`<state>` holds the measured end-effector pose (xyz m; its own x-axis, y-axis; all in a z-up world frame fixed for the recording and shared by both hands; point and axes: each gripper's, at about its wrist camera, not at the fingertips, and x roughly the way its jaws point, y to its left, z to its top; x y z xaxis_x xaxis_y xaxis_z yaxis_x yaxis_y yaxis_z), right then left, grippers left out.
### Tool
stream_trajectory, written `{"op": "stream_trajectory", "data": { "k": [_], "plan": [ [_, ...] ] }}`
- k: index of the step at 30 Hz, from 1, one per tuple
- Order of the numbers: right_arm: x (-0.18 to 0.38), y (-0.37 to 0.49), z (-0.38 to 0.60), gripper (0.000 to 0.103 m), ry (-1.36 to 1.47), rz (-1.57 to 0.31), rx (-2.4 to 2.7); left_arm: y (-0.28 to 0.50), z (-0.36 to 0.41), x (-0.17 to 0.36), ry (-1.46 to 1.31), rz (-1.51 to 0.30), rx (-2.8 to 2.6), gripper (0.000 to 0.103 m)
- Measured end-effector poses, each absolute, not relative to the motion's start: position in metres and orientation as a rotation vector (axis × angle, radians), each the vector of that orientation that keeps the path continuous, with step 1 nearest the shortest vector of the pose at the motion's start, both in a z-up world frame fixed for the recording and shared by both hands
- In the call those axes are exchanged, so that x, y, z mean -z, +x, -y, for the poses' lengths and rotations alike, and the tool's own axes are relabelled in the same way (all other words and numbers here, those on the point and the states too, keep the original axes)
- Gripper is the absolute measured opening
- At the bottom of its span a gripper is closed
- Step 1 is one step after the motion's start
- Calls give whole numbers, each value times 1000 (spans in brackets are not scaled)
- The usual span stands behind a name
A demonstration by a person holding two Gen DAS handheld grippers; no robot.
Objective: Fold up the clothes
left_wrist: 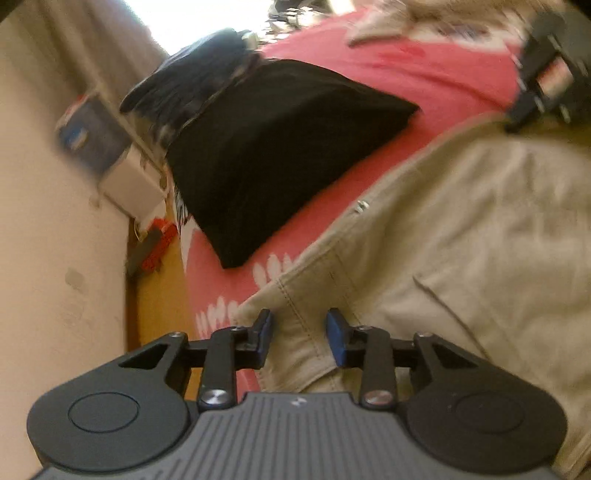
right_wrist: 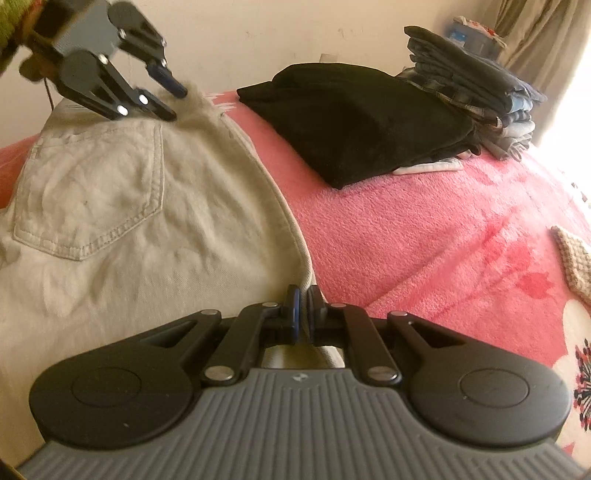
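Beige trousers [right_wrist: 122, 206] lie spread over a pink blanket [right_wrist: 424, 229], filling the left half of the right wrist view, back pocket [right_wrist: 92, 192] up, their seamed edge running from about 11 o'clock down to the picture's centre. The right gripper [right_wrist: 303, 295] tilts steeply down at 6 o'clock in that view, its jaws pinched nearly together on that seamed edge, the cloth passing between the blue pads [right_wrist: 293, 306]. The left gripper [right_wrist: 173, 98] comes in from 10 o'clock in the same view, angled down and to the right, its fingertips at the far end of the trousers near the waistband; whether they touch the fabric cannot be told. A bit of green sleeve [right_wrist: 14, 26] shows behind it at the top left corner.

In the left wrist view, which is blurred, the left gripper [left_wrist: 298, 332] also slopes down over the trousers [left_wrist: 461, 258], jaws standing partly apart with the stitched cloth showing in the gap and neither pad pressing on it. The right gripper [left_wrist: 546, 74] sits at 1 o'clock there.

A folded black garment [right_wrist: 354, 122] rests on the blanket at 12 o'clock in the right wrist view, well apart from the trousers, with a stack of folded dark clothes [right_wrist: 472, 88] just beside it at 1 o'clock. A knitted piece [right_wrist: 576, 258] peeks in at 3 o'clock.
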<state>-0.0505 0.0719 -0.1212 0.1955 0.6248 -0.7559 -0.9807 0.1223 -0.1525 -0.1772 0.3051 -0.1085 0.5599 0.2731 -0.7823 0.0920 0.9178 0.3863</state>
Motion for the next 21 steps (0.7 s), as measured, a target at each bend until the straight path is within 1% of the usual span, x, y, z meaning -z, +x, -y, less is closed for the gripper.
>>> {"op": "stream_trajectory", "data": {
  "k": [2,4,5,6,7,8,9,10,13,15,18,21],
  "plan": [
    [120,-52,-73,8,-738,-598,-1255,-178,-303,95,398,-960,-113,35],
    [111,-54,-70,23,-724,-586,-1213,-182,-300,82,392,-936,-105,35],
    [105,-55,-67,25,-712,-580,-1195,-183,-297,77,385,-928,-101,35],
    [98,-57,-62,31,-681,-564,-1177,-182,-294,70,373,-922,-102,35],
    [89,-58,-54,40,-635,-551,-1159,-181,-290,63,361,-916,-103,36],
    [81,-60,-44,47,-584,-546,-1141,-177,-285,59,349,-908,-105,37],
    [72,-61,-34,56,-533,-542,-1122,-173,-279,54,325,-896,-101,40],
    [65,-63,-22,59,-483,-544,-1106,-168,-272,50,301,-885,-94,41],
    [49,-63,23,63,-352,-586,-1023,-148,-244,50,207,-864,-20,42],
    [43,-59,60,64,-265,-620,-929,-136,-221,55,157,-856,45,43],
    [36,-40,142,64,-74,-661,-681,-119,-189,67,114,-859,130,43],
    [37,-27,248,64,193,-684,-338,-104,-166,88,79,-901,167,43]
  ]
}}
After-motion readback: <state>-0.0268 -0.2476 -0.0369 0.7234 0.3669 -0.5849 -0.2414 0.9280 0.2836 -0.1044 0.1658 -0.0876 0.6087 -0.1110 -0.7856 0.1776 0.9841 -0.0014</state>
